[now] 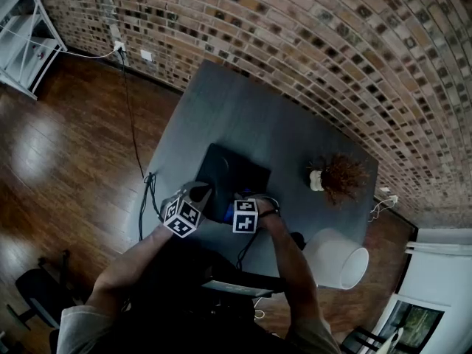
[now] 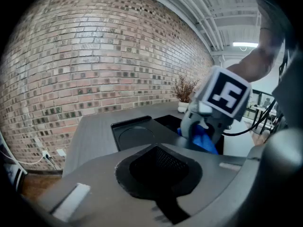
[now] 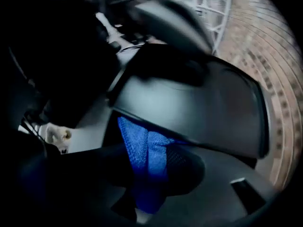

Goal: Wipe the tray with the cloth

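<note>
A black tray (image 1: 234, 169) lies on the grey table (image 1: 221, 109), and in the left gripper view the tray (image 2: 134, 133) shows a round recess. My right gripper (image 1: 247, 203) points down over the tray's near edge. It is shut on a blue cloth (image 3: 144, 148) that hangs from the jaws onto the tray (image 3: 203, 108). The left gripper view shows the same cloth (image 2: 205, 140) under the right gripper (image 2: 203, 126). My left gripper (image 1: 199, 193) sits at the tray's near left corner. Its jaws (image 2: 158, 167) are shut with nothing between them.
A small potted dry plant (image 1: 335, 177) stands on the table to the right of the tray. A white round object (image 1: 339, 260) sits off the table's near right corner. Cables (image 1: 133, 124) hang along the table's left side. Brick wall behind.
</note>
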`<state>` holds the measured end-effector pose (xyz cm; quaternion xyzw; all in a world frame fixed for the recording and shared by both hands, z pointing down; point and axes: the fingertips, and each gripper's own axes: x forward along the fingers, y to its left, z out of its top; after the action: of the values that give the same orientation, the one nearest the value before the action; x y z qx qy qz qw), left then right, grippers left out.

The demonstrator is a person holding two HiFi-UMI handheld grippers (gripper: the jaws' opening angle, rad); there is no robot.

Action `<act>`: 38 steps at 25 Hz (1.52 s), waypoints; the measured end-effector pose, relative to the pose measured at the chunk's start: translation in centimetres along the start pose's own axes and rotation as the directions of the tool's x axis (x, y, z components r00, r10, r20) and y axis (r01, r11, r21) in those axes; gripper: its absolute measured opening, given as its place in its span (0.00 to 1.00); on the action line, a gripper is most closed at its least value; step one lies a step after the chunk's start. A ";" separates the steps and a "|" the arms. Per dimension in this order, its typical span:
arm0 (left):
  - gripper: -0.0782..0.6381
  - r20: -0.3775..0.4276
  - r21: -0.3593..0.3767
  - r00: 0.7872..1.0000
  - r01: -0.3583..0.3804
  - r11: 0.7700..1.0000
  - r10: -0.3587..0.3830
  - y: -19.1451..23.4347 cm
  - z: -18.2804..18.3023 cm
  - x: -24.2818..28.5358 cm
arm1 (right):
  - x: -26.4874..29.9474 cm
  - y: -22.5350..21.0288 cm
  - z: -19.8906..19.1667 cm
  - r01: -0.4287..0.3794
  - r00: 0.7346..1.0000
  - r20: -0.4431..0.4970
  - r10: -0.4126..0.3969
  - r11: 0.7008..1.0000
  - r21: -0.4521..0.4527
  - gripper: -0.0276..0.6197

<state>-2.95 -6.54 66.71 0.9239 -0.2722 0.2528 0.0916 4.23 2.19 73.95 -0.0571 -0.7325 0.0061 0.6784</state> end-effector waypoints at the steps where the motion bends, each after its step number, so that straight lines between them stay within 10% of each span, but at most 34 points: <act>1: 0.11 -0.001 0.001 1.000 -0.001 1.000 0.001 0.0 0.0 0.0 | 0.2 1.9 0.4 -0.038 0.999 -0.012 0.037 0.995 -0.091 0.27; 4: 0.11 -0.004 0.005 1.000 -0.002 1.000 0.002 0.0 0.0 -0.1 | 0.3 3.5 -0.1 -0.095 0.995 -0.043 0.089 0.980 -0.177 0.25; 7: 0.11 0.000 0.009 1.000 0.002 1.000 -0.002 -0.1 0.1 0.0 | -1.3 -3.6 -3.7 0.147 0.982 -0.125 -0.141 0.989 0.035 0.26; 10: 0.11 0.001 0.012 1.000 0.000 1.000 0.000 0.0 0.0 0.0 | -3.3 -12.0 -8.3 0.498 0.855 -0.304 -0.421 0.830 0.251 0.26; 12: 0.11 0.001 0.011 1.000 0.001 1.000 -0.001 -0.1 0.0 0.0 | -2.2 -13.1 -9.0 0.537 0.836 -0.333 -0.437 0.776 0.329 0.27; 15: 0.11 0.000 0.015 1.000 0.007 1.000 -0.007 -0.2 0.1 0.0 | -0.5 -9.9 -7.2 0.439 0.883 -0.306 -0.357 0.858 0.267 0.25; 18: 0.11 0.003 0.014 1.000 0.005 1.000 -0.005 0.1 0.1 0.0 | 0.2 -1.9 -2.9 0.089 0.977 -0.203 -0.071 0.993 0.082 0.26; 21: 0.11 0.008 0.007 1.000 0.007 1.000 -0.007 -0.1 0.1 -0.1 | 0.4 2.4 -1.5 -0.114 0.985 -0.128 0.115 0.993 0.015 0.27; 23: 0.11 0.010 0.009 1.000 0.008 1.000 -0.008 -0.1 0.1 -0.1 | -0.4 -1.5 -3.2 0.001 0.992 -0.122 0.018 0.988 0.152 0.27; 26: 0.11 0.011 0.010 1.000 0.006 1.000 -0.006 0.0 0.0 -0.2 | -2.7 -11.0 -7.6 0.400 0.912 -0.257 -0.321 0.840 0.367 0.27; 28: 0.11 0.009 0.008 1.000 0.006 1.000 -0.006 -0.2 -0.1 -0.2 | -2.5 -13.4 -8.8 0.497 0.866 -0.296 -0.403 0.756 0.425 0.27; 31: 0.11 0.010 0.012 1.000 0.009 1.000 -0.010 -0.4 0.0 0.0 | -0.7 -10.6 -8.1 0.436 0.891 -0.312 -0.330 0.814 0.384 0.27; 35: 0.11 0.009 0.015 1.000 0.010 1.000 -0.010 -0.1 0.0 -0.2 | 0.5 -0.7 -3.2 0.081 0.961 -0.276 0.004 0.951 0.298 0.27; 38: 0.11 0.011 0.009 1.000 0.008 1.000 -0.008 0.0 -0.1 -0.4 | 0.8 1.8 -1.9 -0.016 0.963 -0.255 0.088 0.962 0.274 0.27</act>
<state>-3.30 -6.33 66.62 0.9268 -0.2680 0.2484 0.0870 6.18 3.96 74.77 0.0159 -0.6258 0.1158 0.7712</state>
